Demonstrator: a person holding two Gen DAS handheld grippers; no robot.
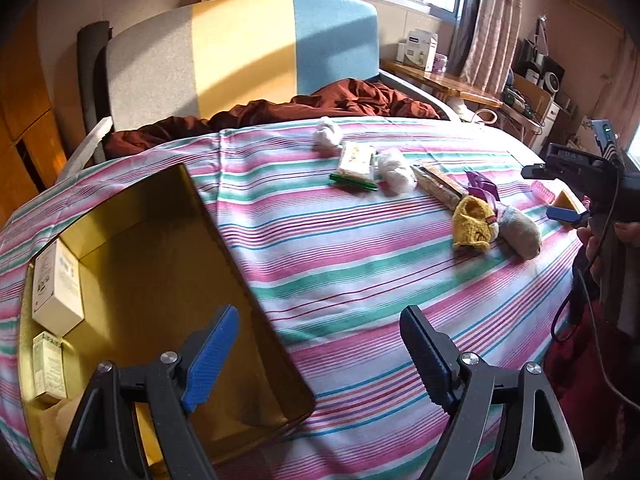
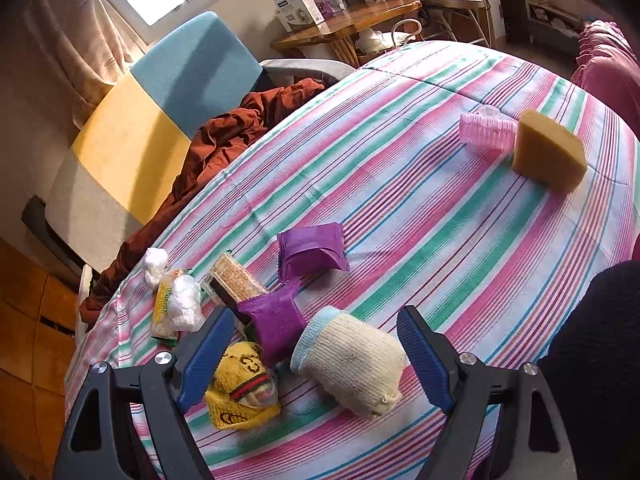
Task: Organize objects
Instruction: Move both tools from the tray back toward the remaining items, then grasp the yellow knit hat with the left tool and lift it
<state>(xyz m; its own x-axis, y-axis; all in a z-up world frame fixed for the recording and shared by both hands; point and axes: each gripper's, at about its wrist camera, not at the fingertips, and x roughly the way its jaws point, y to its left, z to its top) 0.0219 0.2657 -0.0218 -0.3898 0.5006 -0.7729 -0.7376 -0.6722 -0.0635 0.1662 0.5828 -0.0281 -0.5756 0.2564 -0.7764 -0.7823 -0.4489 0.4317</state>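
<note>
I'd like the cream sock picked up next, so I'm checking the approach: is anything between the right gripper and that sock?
Nothing visible blocks it. The right gripper is open, and the cream sock lies between its fingers. The yellow sock and a purple packet sit close beside it, not on it.

Striped bed (image 1: 360, 264) with gold box (image 1: 168, 280), socks (image 2: 352, 364), snack packets (image 2: 312, 252).

Two rolled socks (image 2: 352, 364), two purple packets (image 2: 312, 250), perhaps two boxes (image 1: 58, 280)
</note>
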